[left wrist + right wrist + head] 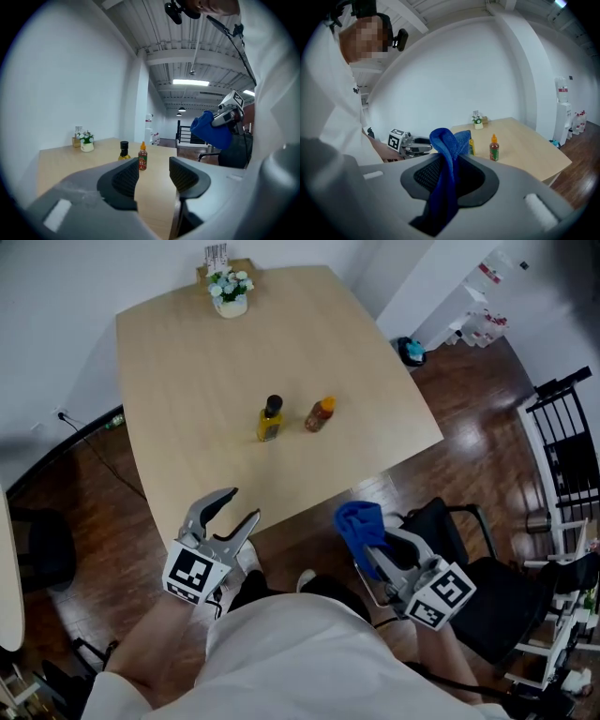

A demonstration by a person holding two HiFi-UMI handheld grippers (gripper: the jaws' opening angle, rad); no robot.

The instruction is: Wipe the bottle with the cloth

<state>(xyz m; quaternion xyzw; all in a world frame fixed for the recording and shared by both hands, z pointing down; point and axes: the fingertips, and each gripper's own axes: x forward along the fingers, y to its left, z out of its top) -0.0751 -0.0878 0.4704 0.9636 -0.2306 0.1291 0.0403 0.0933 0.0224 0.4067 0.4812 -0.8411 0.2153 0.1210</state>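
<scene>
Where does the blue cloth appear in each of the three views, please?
Head view: blue cloth low, right of centre, off the table.
Left gripper view: blue cloth right of centre, above the jaws.
Right gripper view: blue cloth at centre, clamped in the right tool.
Shared landmark: orange-capped bottle on the table, in all three views.

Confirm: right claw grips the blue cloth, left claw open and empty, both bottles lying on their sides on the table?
Not quite: both bottles stand upright on the table, per the head view: the black-capped yellow bottle and the orange-capped red sauce bottle. The rest holds: right claw grips the blue cloth, left claw open and empty.
</scene>
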